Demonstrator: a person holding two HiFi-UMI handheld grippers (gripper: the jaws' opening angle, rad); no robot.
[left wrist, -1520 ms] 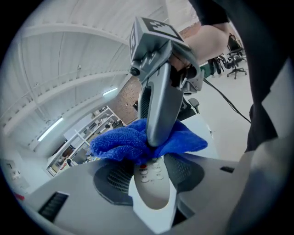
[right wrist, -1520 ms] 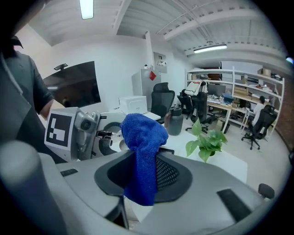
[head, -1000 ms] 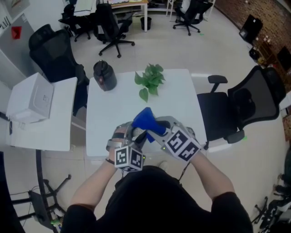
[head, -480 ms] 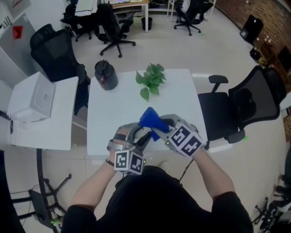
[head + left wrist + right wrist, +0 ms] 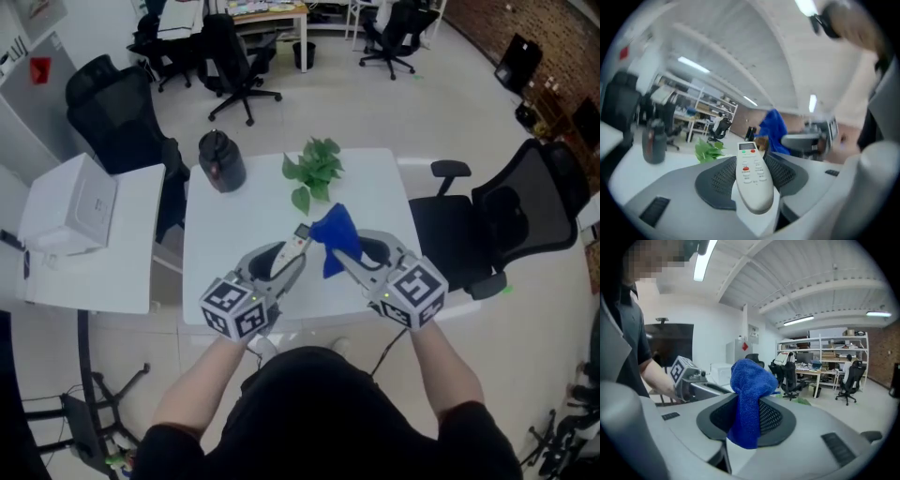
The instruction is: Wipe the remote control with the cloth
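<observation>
A white remote control (image 5: 297, 241) with red and green buttons is clamped between the jaws of my left gripper (image 5: 286, 260), above the white table (image 5: 234, 225). In the left gripper view the remote (image 5: 751, 178) lies button side up between the dark pads, its display end pointing away. My right gripper (image 5: 349, 251) is shut on a blue cloth (image 5: 335, 236), which hangs just right of the remote's tip. In the right gripper view the cloth (image 5: 747, 399) stands up in a bunch and drapes down between the pads. Cloth and remote look slightly apart.
At the table's far side stand a dark jug (image 5: 220, 159) and a leafy green plant (image 5: 314, 169). A black office chair (image 5: 506, 216) is right of the table. A white box (image 5: 70, 206) sits on a side desk at the left.
Both grippers have risen and moved forward over the table, and they have drawn apart. The left one has rolled, so the remote's tip now shows. The cloth has shifted right, off the remote.
</observation>
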